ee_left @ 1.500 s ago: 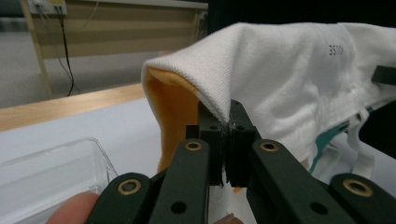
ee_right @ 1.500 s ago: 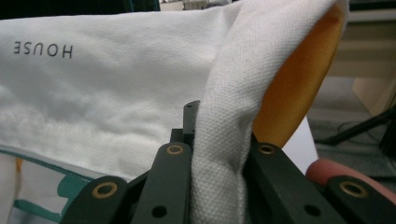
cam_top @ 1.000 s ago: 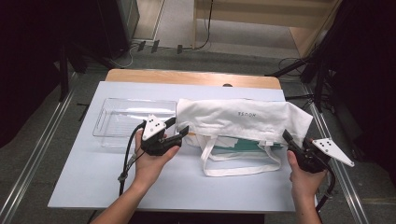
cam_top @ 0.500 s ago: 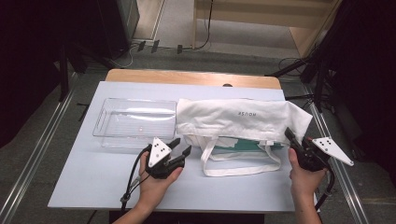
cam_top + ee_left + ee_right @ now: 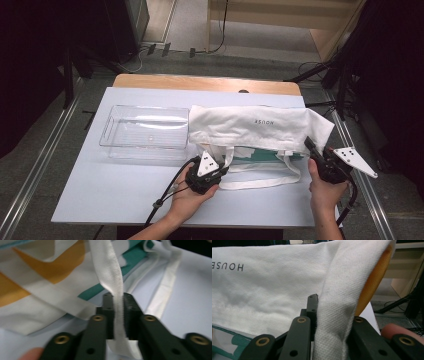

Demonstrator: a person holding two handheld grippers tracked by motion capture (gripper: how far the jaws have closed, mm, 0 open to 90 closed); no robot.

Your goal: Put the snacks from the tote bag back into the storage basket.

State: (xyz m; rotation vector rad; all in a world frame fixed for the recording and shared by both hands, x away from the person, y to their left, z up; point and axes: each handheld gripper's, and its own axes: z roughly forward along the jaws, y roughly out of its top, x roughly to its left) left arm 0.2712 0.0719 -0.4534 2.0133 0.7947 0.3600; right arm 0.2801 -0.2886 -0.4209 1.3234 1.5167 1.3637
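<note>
White tote bag (image 5: 252,129): lying mid-frame on the desk (image 5: 125,185). Left gripper (image 5: 220,172) jaws, just closing, are clamping its handle strap (image 5: 110,277); right gripper (image 5: 311,149) jaws are pinching its right edge.

A fixed high camera looks forward and down on the table (image 5: 125,195) from the person's side. Each gripper camera sits very close to the white tote bag (image 5: 250,127), looking along its own black jaws. All three views share that bag (image 5: 50,307) (image 5: 274,287).
</note>
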